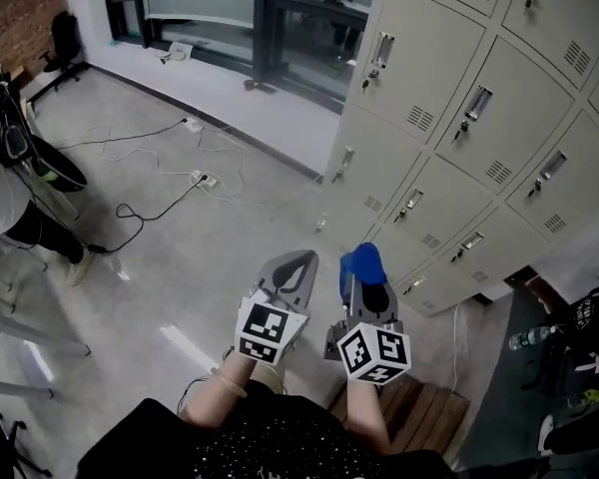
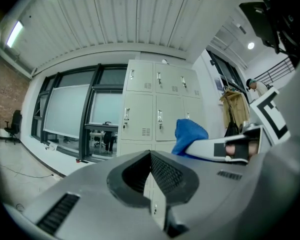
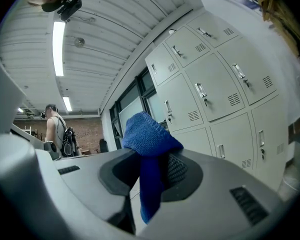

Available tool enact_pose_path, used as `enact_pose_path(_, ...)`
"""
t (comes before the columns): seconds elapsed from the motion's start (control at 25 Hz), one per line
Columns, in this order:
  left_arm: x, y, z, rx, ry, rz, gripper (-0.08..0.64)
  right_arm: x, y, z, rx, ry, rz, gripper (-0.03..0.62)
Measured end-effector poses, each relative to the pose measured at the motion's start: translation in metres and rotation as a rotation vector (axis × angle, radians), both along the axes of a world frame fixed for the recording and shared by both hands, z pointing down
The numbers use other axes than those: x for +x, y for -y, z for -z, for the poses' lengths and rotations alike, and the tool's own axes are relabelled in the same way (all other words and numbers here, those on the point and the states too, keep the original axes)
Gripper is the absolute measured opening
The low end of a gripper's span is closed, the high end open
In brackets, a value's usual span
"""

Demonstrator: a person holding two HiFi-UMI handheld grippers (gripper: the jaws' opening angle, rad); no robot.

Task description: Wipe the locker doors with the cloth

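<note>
Looking steeply down at two hand-held grippers, raised side by side in the near middle above a grey floor. Clamping the right gripper on a blue cloth, pinching the fabric mid-fold and leaving a rounded wad bulging past the tips, probably for presenting a soft pad to the metal rather than bare jaws. Holding the left gripper closed and empty, tips touching with nothing between them. Likely carrying it just left of the cloth as a spare, free for steadying a door if needed.

Pointing both tools toward the far right, at a bank of pale locker doors with small handles and vent slots, all appearing closed. Not yet touching any door with the cloth, judging by the stretch of floor showing between cloth and nearest panel. Seeming to be at the lining-up stage, with wiping not yet begun.

Standing partly over a slatted wooden platform at the near right. Also showing loose cables trailing across the floor at the far left, dark-framed windows along the far wall, and another person at the left edge, well apart from the lockers.

Needing next, by estimate, a reach forward and right, then pressing the bulging wad flat against a door.
</note>
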State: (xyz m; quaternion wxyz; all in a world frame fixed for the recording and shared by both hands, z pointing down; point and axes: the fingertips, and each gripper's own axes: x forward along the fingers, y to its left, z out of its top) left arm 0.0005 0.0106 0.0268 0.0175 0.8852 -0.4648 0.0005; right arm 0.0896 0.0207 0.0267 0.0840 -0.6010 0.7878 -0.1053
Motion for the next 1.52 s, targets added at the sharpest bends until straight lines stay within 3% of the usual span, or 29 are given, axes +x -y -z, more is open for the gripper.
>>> enact_pose_path(0.44, 0.022, 0.086, -0.008, -0.016, -0.010, -0.032, 0.006, 0.019, 0.083, -0.016, -0.043, 0.002, -0.024, 0.089)
enact_pose_path(1.16, 0.059, 0.298, -0.003, -0.054, 0.000, -0.103, 0.006, 0.054, 0.285, -0.022, -0.117, -0.014, -0.078, 0.089)
enact_pose_path(1.52, 0.071, 0.366, -0.007, -0.055, -0.010, -0.127, 0.006, 0.065, 0.339, -0.029, -0.142, -0.041, -0.085, 0.089)
